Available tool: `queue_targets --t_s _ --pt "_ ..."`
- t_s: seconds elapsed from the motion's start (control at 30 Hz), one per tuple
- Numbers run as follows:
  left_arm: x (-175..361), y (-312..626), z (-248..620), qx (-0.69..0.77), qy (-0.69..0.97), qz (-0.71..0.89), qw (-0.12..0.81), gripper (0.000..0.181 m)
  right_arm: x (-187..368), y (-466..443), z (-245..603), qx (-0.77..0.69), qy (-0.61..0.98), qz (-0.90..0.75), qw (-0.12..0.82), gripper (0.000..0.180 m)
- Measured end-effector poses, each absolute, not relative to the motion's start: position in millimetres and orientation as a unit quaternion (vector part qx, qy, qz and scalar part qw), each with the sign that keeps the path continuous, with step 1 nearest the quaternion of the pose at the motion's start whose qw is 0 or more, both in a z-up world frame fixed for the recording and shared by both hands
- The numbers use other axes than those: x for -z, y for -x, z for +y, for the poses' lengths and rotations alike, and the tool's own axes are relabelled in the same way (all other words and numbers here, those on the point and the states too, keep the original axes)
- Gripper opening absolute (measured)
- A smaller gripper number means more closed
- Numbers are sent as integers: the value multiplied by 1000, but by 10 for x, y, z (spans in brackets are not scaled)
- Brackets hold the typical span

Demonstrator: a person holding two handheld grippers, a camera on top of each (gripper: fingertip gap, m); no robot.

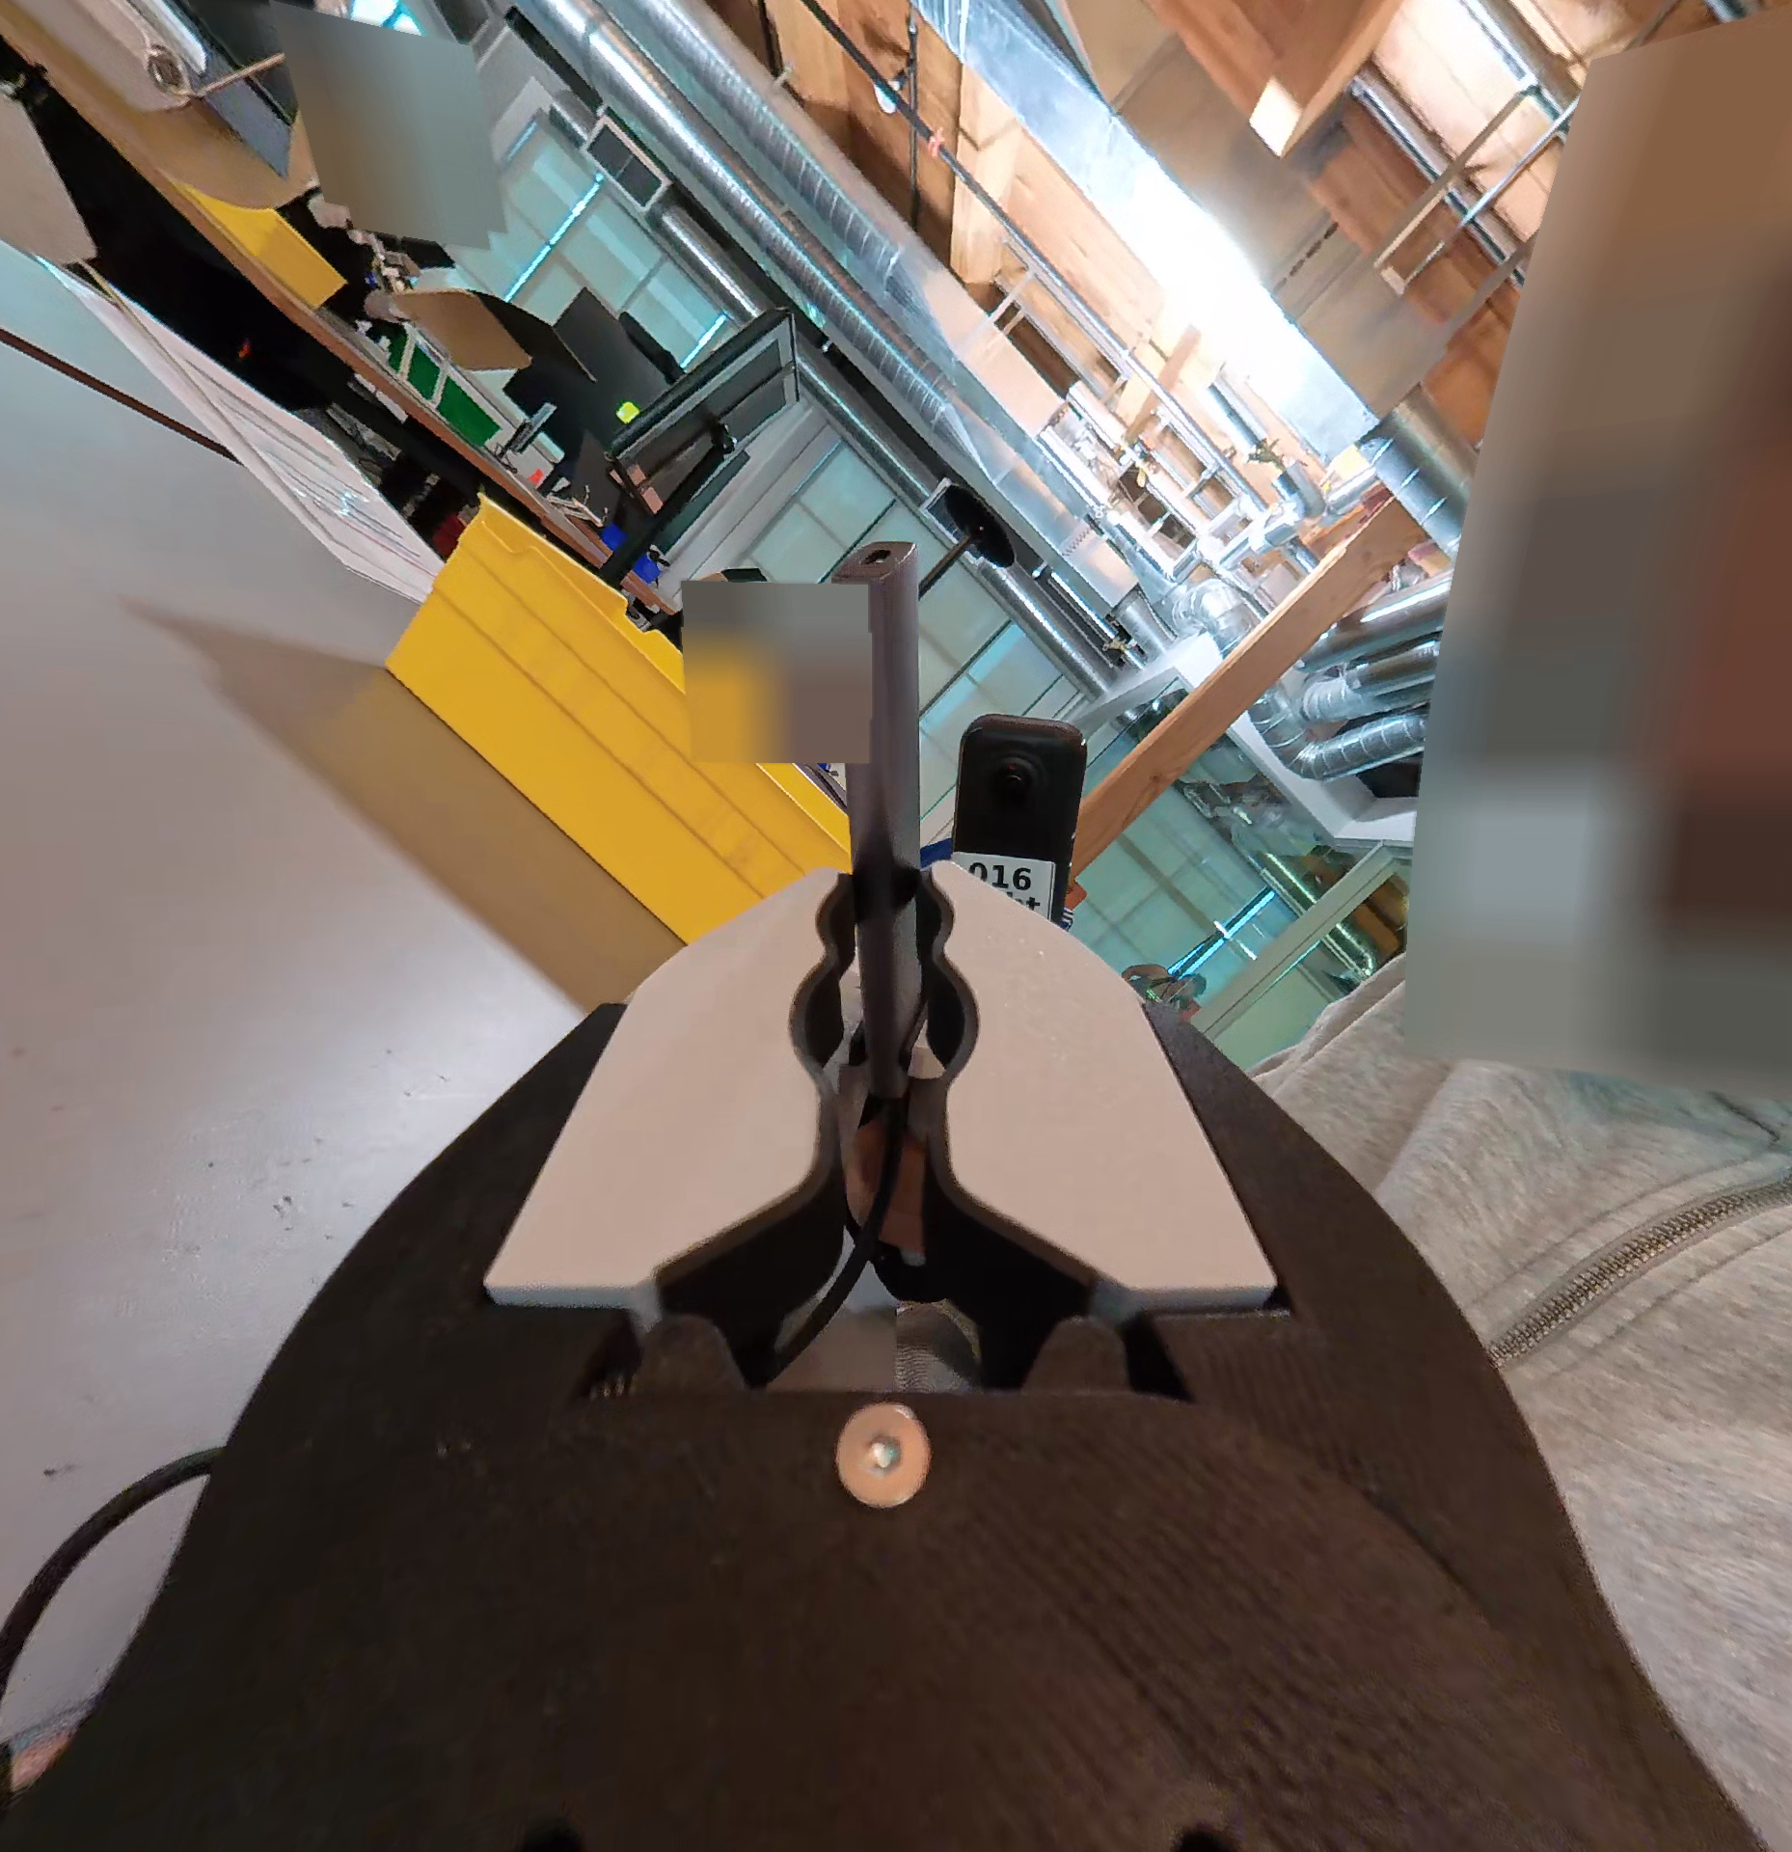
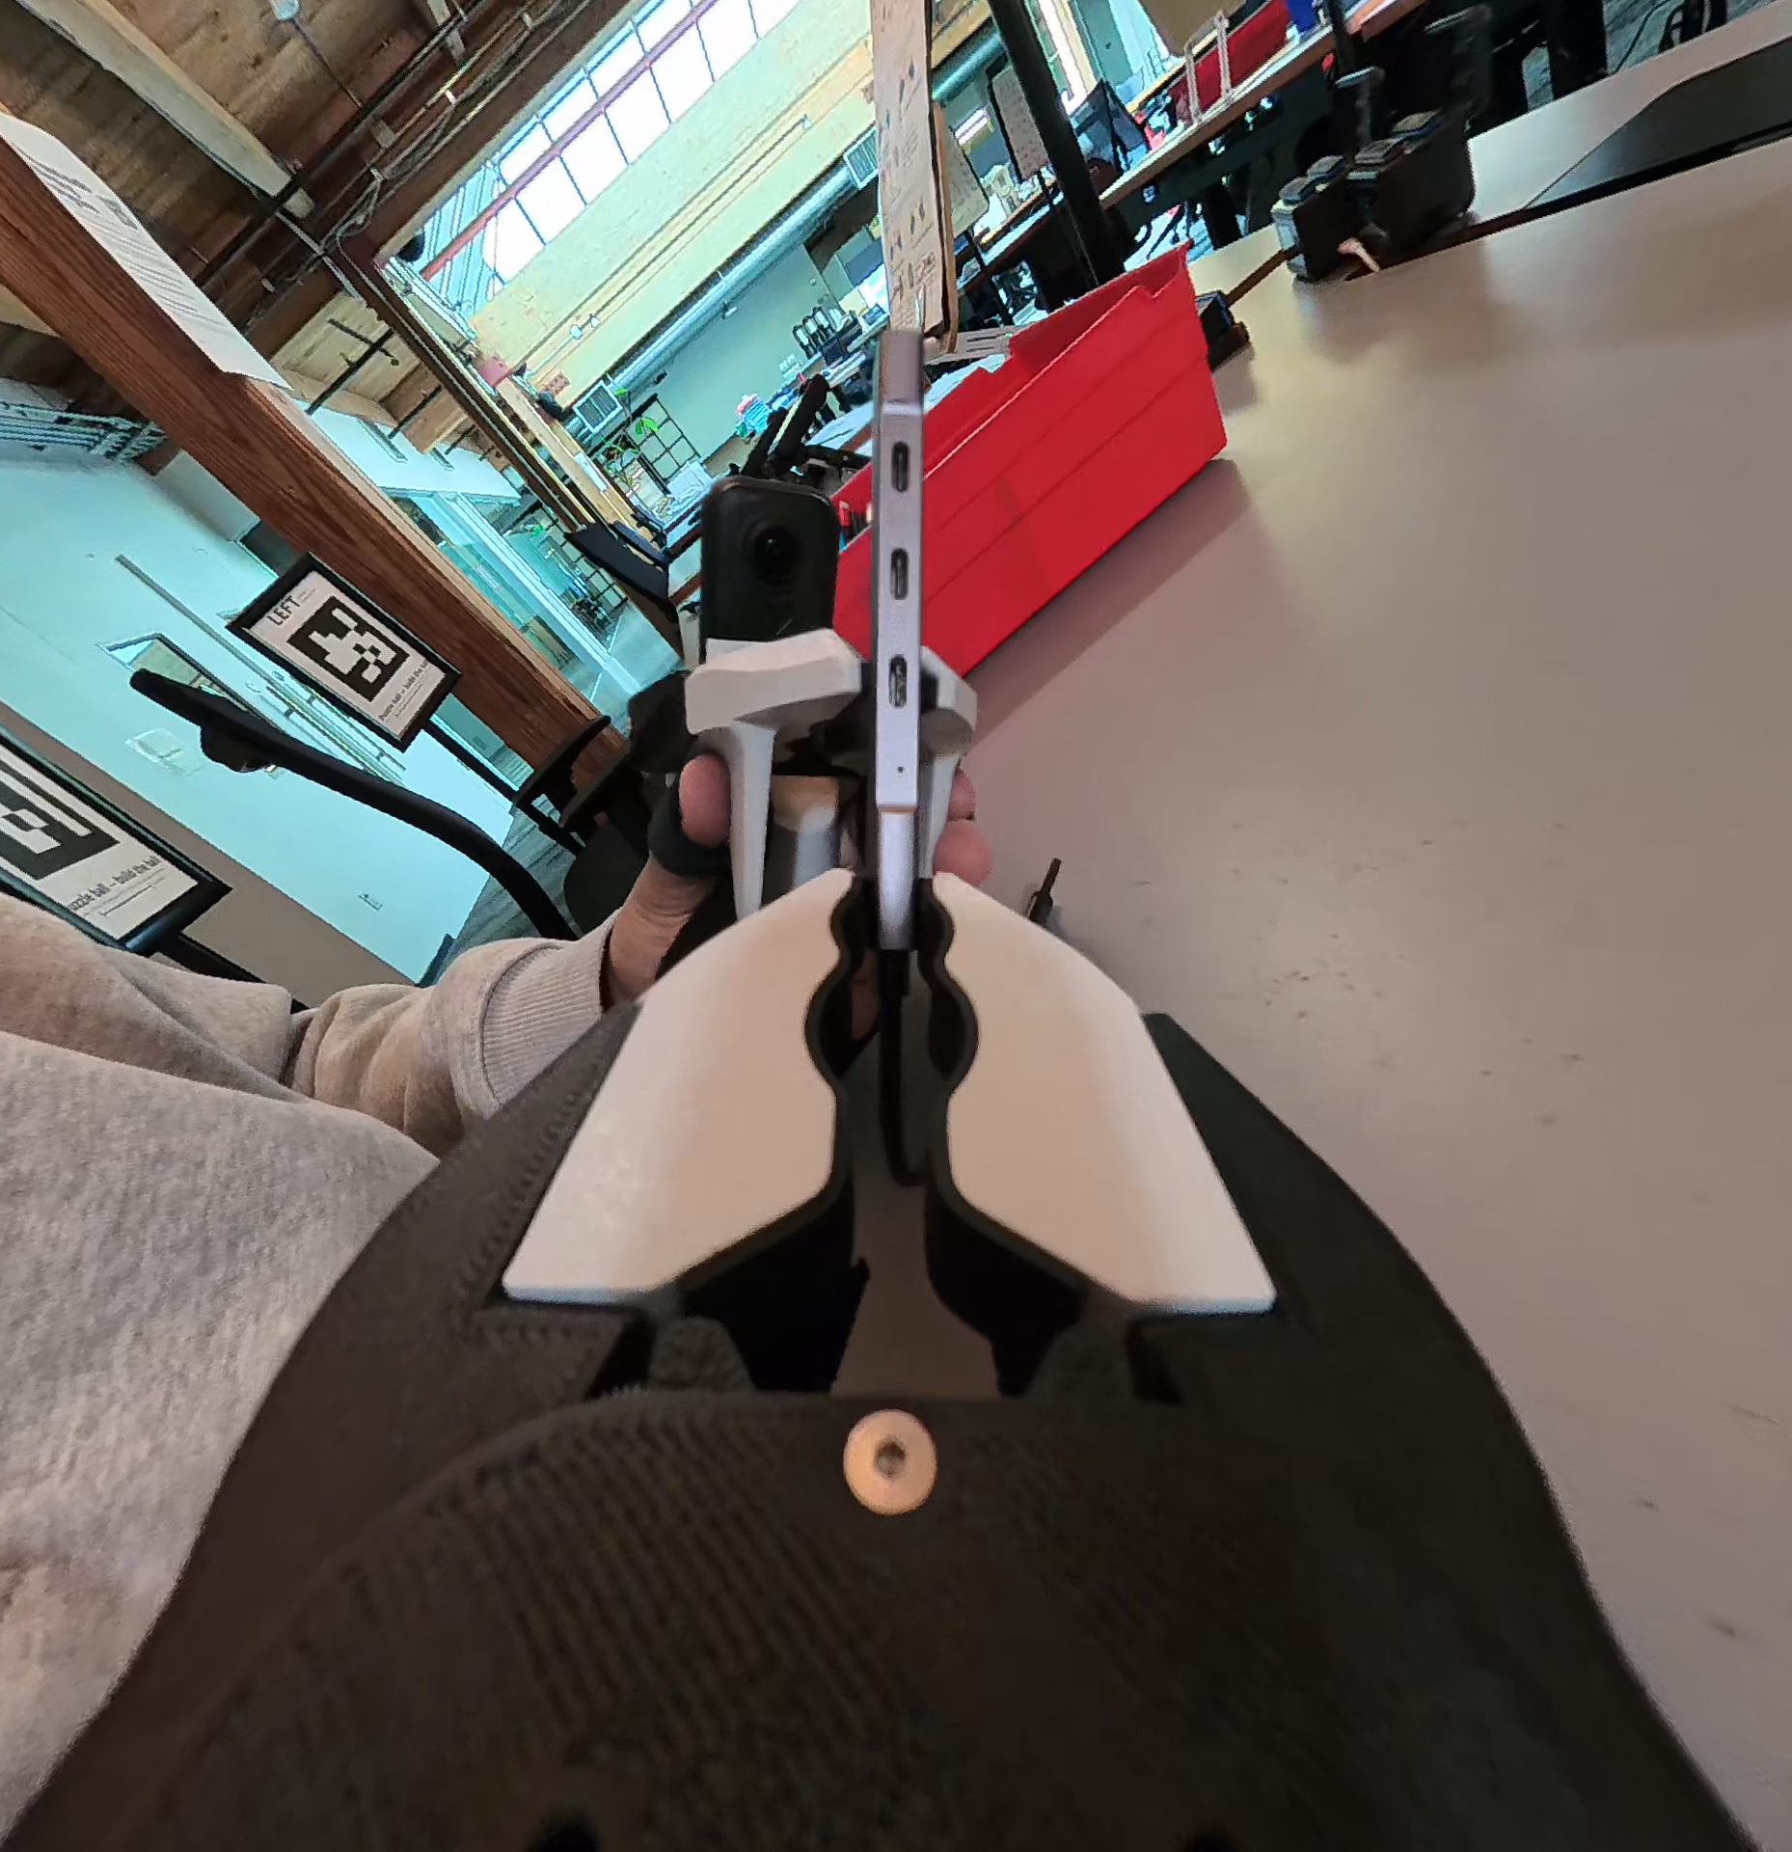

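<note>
My left gripper is shut on a slim grey port hub that stands up out of the fingers, with a thin black cable trailing down between them. My right gripper is shut on the lower end of the same hub, a silver bar with several ports along its edge. In the right wrist view the left gripper clamps the hub farther up, held by a person's hand. The right gripper's black camera shows just behind the hub.
A white table lies under both grippers. A yellow bin and a red bin stand on it. A small dark bit lies near the hand. Black devices sit at the far edge. A grey sweatshirt is close by. Left and right tips are no more than a few centimetres apart.
</note>
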State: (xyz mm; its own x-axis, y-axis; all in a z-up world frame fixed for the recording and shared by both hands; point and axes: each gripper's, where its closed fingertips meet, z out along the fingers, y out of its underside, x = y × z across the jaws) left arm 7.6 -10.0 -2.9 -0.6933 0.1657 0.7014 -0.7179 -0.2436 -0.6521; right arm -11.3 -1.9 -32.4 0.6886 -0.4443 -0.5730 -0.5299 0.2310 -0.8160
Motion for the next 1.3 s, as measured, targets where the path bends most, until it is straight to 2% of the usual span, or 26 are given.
queue_targets --t_s 0.07,0.2,0.27,0.33,0.4,0.5,0.77,0.97,1.3 --pt "45 -63 -120 -742 -256 -543 299 14 327 104 -26 -29 619 396 678 10" --pt "127 40 -232 -712 -253 -565 331 39 314 68 -73 -37 602 409 685 10" --pt "133 58 -253 -710 -254 -565 336 44 304 66 -81 -50 592 413 690 9" --pt "118 40 -236 -715 -255 -561 329 39 294 71 -79 -60 587 414 693 9" --pt "101 14 -205 -721 -254 -557 323 23 292 73 -77 -58 587 413 694 10" --pt "102 -1 -192 -722 -259 -551 329 12 285 84 -63 -60 588 410 695 9" --pt "64 27 -185 -728 -244 -556 318 10 264 114 -36 -82 580 405 702 10" --pt "38 9 -158 -735 -242 -551 313 10 260 116 -31 -78 582 402 703 20" --pt "49 24 -169 -732 -240 -554 316 10 226 97 -77 -82 568 405 712 11"
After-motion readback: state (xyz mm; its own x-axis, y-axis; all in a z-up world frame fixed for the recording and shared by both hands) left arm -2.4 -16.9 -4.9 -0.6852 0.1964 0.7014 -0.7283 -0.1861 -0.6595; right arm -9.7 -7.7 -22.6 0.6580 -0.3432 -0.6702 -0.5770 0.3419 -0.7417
